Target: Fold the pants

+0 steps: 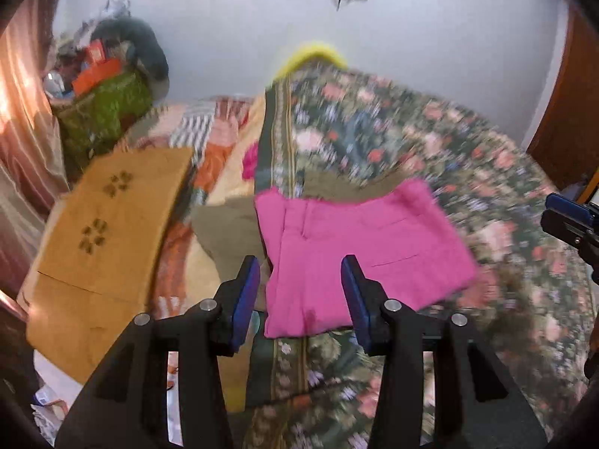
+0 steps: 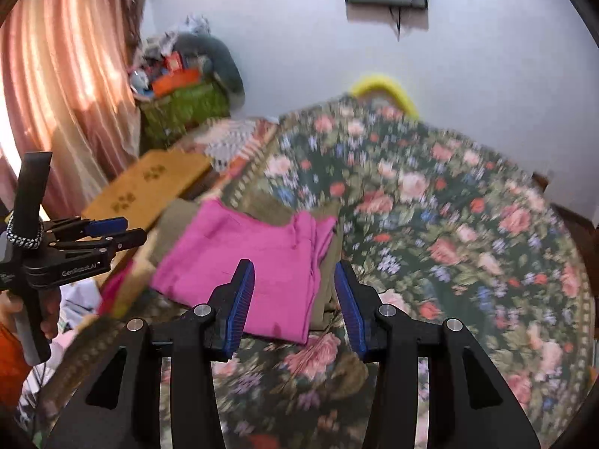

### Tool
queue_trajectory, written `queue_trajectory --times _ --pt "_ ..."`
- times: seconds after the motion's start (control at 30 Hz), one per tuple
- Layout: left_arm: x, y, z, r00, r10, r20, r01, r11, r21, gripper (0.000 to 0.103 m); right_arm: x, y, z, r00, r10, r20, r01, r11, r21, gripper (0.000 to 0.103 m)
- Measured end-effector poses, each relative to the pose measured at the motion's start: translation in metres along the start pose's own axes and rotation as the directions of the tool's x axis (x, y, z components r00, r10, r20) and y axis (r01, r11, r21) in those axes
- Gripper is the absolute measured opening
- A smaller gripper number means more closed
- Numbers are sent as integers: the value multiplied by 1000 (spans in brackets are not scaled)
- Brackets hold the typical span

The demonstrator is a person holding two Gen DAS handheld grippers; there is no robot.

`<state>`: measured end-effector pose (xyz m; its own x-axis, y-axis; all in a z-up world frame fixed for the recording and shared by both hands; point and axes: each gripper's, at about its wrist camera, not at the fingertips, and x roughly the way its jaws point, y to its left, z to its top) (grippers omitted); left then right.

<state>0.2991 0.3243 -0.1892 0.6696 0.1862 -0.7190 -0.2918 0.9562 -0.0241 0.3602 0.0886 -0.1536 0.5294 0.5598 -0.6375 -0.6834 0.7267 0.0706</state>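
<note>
The pink pants [image 1: 359,250] lie folded into a compact rectangle on the floral bedspread [image 1: 430,142], on top of an olive-brown garment [image 1: 228,232]. My left gripper [image 1: 301,267] is open and empty, hovering above the pants' near left edge. In the right wrist view the folded pink pants [image 2: 258,258] lie just ahead, with the olive garment [image 2: 329,262] showing along their right side. My right gripper [image 2: 294,273] is open and empty above their near right corner. The left gripper [image 2: 119,230] also shows at the left of the right wrist view, held by a hand.
A mustard-yellow folded cloth [image 1: 108,232] with paw prints lies left of the pants. A green basket [image 2: 183,108] piled with items stands by the pink curtain [image 2: 63,86]. A yellow object [image 2: 385,89] pokes out at the bed's far edge by the wall.
</note>
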Motion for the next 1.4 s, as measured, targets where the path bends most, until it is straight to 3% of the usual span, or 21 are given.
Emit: queue_trajectory --times 0.13,0.27,0.37,0.6,0.8,0.9,1.07,1.17,1.4 --pt "-74 -10 5 993 -16 113 14 1000 18 45 -62 18 7 994 23 103 -21 1000 -17 41" --pt "-154 -20 1 971 -11 241 3 999 34 48 -127 41 9 976 50 213 -44 998 -33 45" --pt "-211 -25 -9 944 -21 329 8 999 39 54 -175 62 6 955 59 290 -39 997 -73 48" --pt "-321 -37 -44 876 -36 482 17 999 42 54 -262 102 -15 897 92 433 -54 993 -100 48" --pt "-381 -48 -80 818 -36 574 9 999 50 70 -305 124 -37 863 92 497 -45 993 -105 49" --pt "-397 -51 -94 803 -47 595 22 999 48 81 -314 130 -45 857 86 507 -43 994 -96 69" --pt "-411 -57 -110 790 -38 612 20 999 35 99 -327 135 -56 843 60 535 -20 997 -80 88" --pt "-413 -58 -114 794 -55 606 44 998 34 101 -329 139 -59 839 54 542 -13 997 -80 103" --pt "-412 -60 -115 797 -60 600 56 998 25 102 -335 143 -67 835 45 549 -14 998 -61 103"
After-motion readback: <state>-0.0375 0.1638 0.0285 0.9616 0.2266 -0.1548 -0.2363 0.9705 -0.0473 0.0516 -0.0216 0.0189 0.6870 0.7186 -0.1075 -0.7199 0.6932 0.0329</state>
